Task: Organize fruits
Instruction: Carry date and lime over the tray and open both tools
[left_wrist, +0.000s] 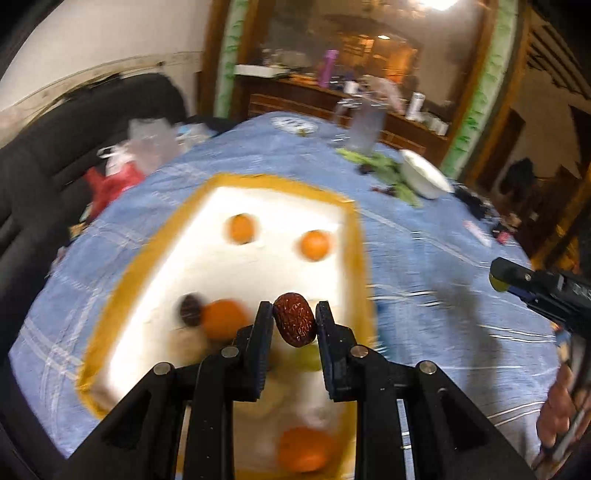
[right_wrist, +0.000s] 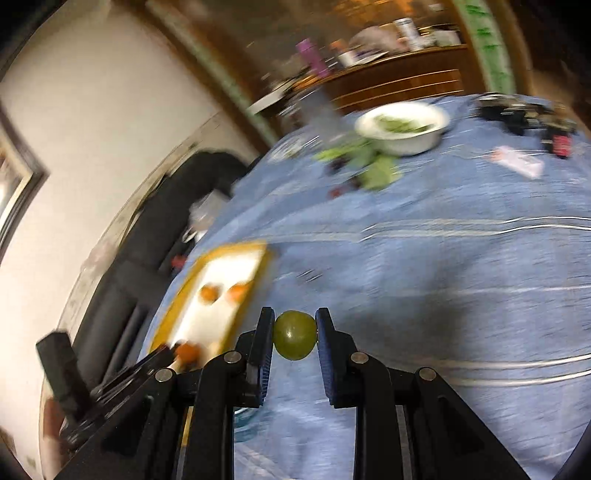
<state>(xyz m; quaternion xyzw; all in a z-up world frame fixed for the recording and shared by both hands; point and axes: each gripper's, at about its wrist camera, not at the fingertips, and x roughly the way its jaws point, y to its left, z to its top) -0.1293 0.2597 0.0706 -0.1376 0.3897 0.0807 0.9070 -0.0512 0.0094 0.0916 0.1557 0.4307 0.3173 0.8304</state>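
Clenching jaws: left gripper (left_wrist: 294, 314) gripping red date (left_wrist: 295, 319), long axis near-upright; right gripper (right_wrist: 294, 320) gripping green grape (right_wrist: 294, 334).

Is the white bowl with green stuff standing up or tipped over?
Standing up. The white bowl sits rim-up on the blue tablecloth, greens inside.

Our left gripper (left_wrist: 293, 314) has 2 matte black fingers with ribbed inner pads and 4 round silver pins across its angular black linkage behind. Our right gripper (right_wrist: 294, 320) matches, though its pads (right_wrist: 325, 354) look dark blue.
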